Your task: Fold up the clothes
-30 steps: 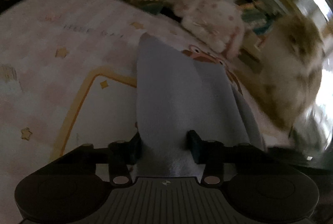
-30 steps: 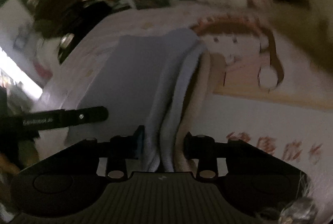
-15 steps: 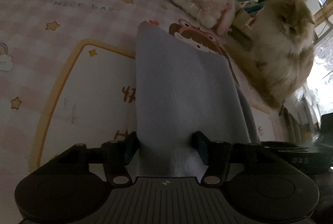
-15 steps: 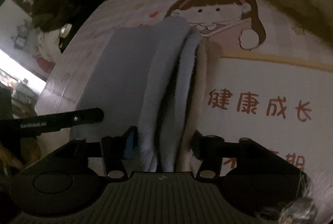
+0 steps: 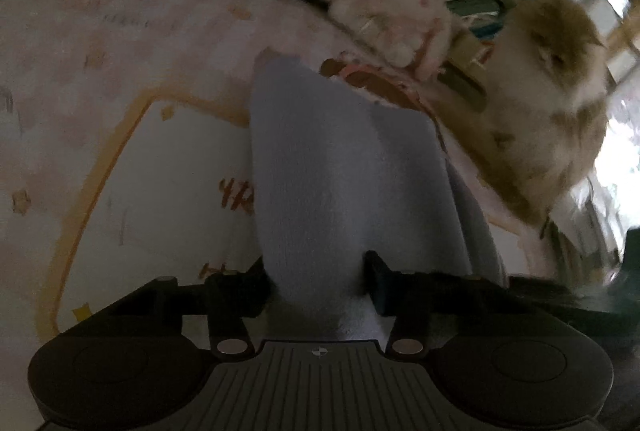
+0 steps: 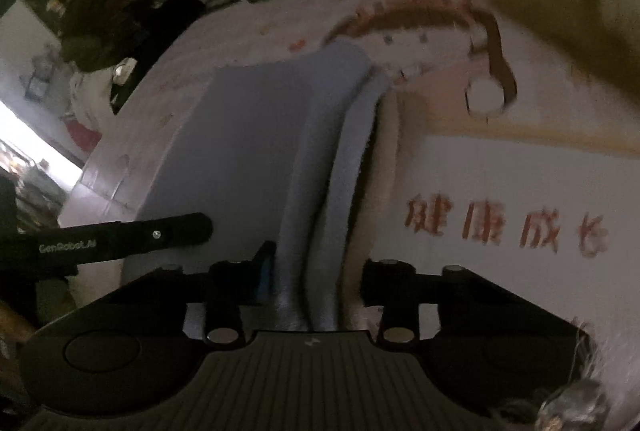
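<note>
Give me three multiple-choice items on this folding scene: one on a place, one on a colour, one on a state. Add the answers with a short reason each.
1. Where does the cat sit in the left wrist view?
A. At the right, beyond the mat
B. On the garment
C. At the left edge

2. What colour is the garment held between the grippers?
A. Red
B. Pale blue
C. Black

3. What state is the right gripper in?
A. Wide open and empty
B. Closed on gathered layers of the garment
C. Out of view

Answers:
1. A: the fluffy tan cat sits at the right, past the printed play mat, next to the plush toy.
2. B: the cloth shows pale blue in both views.
3. B: several folds of cloth run between its fingers; the left gripper likewise pinches the cloth.
</note>
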Demonstrator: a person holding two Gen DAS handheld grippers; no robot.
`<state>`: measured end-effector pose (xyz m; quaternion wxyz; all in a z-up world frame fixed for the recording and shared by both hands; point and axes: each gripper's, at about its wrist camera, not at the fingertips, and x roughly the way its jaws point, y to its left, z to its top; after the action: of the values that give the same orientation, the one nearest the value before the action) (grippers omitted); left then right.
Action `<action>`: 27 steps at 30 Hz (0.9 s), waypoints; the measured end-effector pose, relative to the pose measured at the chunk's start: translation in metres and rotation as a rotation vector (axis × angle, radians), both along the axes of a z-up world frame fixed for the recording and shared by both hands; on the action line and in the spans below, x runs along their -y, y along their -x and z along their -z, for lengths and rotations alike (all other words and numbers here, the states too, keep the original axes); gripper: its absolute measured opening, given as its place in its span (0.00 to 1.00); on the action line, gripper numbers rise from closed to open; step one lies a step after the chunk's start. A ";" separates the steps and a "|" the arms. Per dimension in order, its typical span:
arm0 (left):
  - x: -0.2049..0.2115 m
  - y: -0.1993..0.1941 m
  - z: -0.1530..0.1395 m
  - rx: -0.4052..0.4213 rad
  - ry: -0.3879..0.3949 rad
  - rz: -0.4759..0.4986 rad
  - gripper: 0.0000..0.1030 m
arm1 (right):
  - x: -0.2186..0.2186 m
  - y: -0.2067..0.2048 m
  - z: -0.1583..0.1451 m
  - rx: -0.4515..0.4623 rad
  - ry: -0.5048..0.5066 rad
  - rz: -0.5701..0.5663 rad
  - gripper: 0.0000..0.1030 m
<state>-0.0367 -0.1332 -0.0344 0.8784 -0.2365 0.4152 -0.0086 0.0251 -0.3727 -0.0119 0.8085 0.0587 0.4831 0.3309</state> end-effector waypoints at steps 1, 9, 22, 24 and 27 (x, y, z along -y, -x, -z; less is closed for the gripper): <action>0.003 0.002 -0.005 0.024 -0.020 0.010 0.43 | -0.001 0.003 -0.003 0.026 0.005 -0.009 0.31; 0.015 0.010 -0.030 0.105 -0.058 0.044 0.43 | 0.005 0.016 -0.022 0.146 0.008 -0.032 0.30; 0.019 0.016 -0.047 0.166 -0.107 0.065 0.43 | 0.009 0.026 -0.036 0.226 -0.008 -0.035 0.30; 0.017 0.014 -0.047 0.168 -0.105 0.075 0.43 | 0.009 0.027 -0.037 0.231 -0.005 -0.025 0.30; 0.013 0.009 -0.047 0.168 -0.101 0.095 0.43 | 0.007 0.027 -0.037 0.231 0.001 -0.006 0.30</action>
<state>-0.0460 -0.1463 0.0123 0.9196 -0.1705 0.3506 -0.0489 -0.0014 -0.3793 0.0253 0.8579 0.0182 0.3870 0.3375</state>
